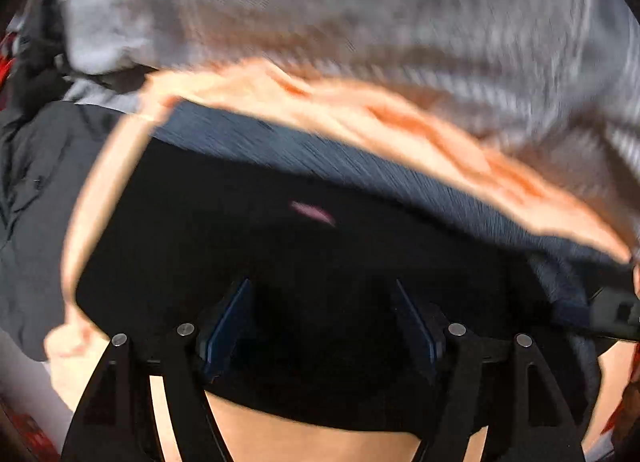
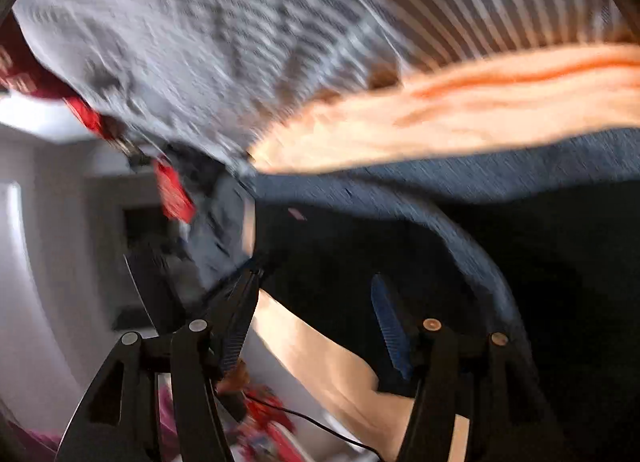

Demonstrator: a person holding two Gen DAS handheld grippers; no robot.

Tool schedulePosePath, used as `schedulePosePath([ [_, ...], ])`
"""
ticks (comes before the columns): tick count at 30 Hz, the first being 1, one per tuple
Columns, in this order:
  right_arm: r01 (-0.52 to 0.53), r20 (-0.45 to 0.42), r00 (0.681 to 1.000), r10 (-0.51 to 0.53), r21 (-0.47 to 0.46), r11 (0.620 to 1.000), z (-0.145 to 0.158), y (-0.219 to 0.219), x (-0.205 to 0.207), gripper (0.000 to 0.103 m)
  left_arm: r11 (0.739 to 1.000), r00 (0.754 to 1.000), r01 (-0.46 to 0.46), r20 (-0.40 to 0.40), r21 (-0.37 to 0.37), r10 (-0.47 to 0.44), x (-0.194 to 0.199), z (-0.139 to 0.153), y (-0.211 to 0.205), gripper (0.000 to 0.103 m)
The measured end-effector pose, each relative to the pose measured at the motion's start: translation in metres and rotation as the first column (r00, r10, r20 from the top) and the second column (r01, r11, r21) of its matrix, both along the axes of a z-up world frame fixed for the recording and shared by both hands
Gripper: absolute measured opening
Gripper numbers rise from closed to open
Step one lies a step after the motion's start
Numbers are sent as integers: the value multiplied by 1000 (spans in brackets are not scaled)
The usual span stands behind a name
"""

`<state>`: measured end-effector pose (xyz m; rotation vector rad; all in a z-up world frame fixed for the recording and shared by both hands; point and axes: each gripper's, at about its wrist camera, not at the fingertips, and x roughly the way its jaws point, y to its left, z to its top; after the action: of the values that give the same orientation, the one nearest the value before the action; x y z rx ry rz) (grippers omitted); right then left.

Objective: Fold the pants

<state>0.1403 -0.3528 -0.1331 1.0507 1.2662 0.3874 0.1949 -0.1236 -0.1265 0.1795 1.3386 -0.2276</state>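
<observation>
The dark navy pants (image 1: 280, 229) fill the lower middle of the left wrist view, lying on a peach cloth (image 1: 360, 109). My left gripper (image 1: 322, 302) has its fingers wide apart, with the dark cloth hanging across and between them; whether it grips is unclear. In the right wrist view the pants (image 2: 500, 242) hang at the right, their edge curving down. My right gripper (image 2: 316, 282) is open, its right finger (image 2: 388, 322) against the pants' dark fabric. Both views are motion-blurred.
A grey striped bedsheet (image 1: 360, 1) lies behind the peach cloth, also in the right wrist view (image 2: 240, 41). Dark grey clothing (image 1: 36, 201) is piled at the left. Red items (image 2: 172, 189) and a black cable (image 2: 320, 426) lie beyond the bed edge.
</observation>
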Motion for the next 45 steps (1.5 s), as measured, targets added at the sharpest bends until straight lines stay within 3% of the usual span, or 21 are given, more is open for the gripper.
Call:
schedulePosePath([
  [3,-7,-124,992,-13,-161,987,-29,-9,-9,61,994,999,13,29,107,-16,-10,-19,-18,72],
  [4,31,-123,991,-49,-143,989,-32,-18,-15,61,993,999,19,33,116,-23,-12,-16,-21,72],
  [6,138,-63,988,-144,-88,986,-17,-36,-33,62,995,999,48,-16,88,-47,-17,-9,-23,72],
  [9,194,19,981,-194,-180,964,19,-54,-72,67,993,995,96,-34,70,-94,-40,13,-30,72],
  [13,244,8,968,-251,-268,932,44,-75,-148,68,973,967,225,-110,-41,-228,-91,29,-63,72],
  [16,283,-39,948,-315,-341,896,53,-80,-217,68,938,921,307,-197,-162,-336,-138,33,-95,72],
  [20,342,-112,898,-425,-431,835,53,-73,-319,68,875,848,362,-275,-321,-452,-191,33,-135,72],
  [24,441,-195,807,-557,-427,789,36,-48,-402,68,843,797,406,-315,-354,-516,-222,25,-163,73],
  [29,535,-234,730,-642,-388,750,-4,-12,-457,68,836,782,421,-327,-351,-531,-235,9,-171,73],
  [34,611,-206,688,-696,-352,709,-30,-6,-469,67,822,772,445,-312,-356,-553,-239,4,-178,73],
  [37,667,-155,671,-725,-302,681,-24,-9,-473,56,810,758,471,-309,-350,-575,-246,2,-180,73],
  [40,693,-135,661,-738,-270,669,-20,-12,-471,41,815,759,479,-313,-325,-571,-256,-6,-189,72],
  [41,688,-152,662,-734,-265,675,-23,-14,-469,22,821,764,471,-316,-324,-563,-258,-9,-192,70],
  [42,686,-169,662,-730,-254,682,-26,-15,-467,3,825,767,464,-319,-324,-556,-257,-9,-191,63],
  [43,689,-184,662,-726,-233,687,-27,-18,-467,3,825,766,459,-323,-329,-556,-259,-11,-193,33],
  [44,695,-179,666,-724,-203,689,-24,-23,-468,3,821,754,461,-339,-338,-563,-260,-12,-197,18],
  [45,696,-162,676,-719,-180,695,-18,-28,-467,3,818,752,464,-337,-339,-566,-261,-8,-198,18],
])
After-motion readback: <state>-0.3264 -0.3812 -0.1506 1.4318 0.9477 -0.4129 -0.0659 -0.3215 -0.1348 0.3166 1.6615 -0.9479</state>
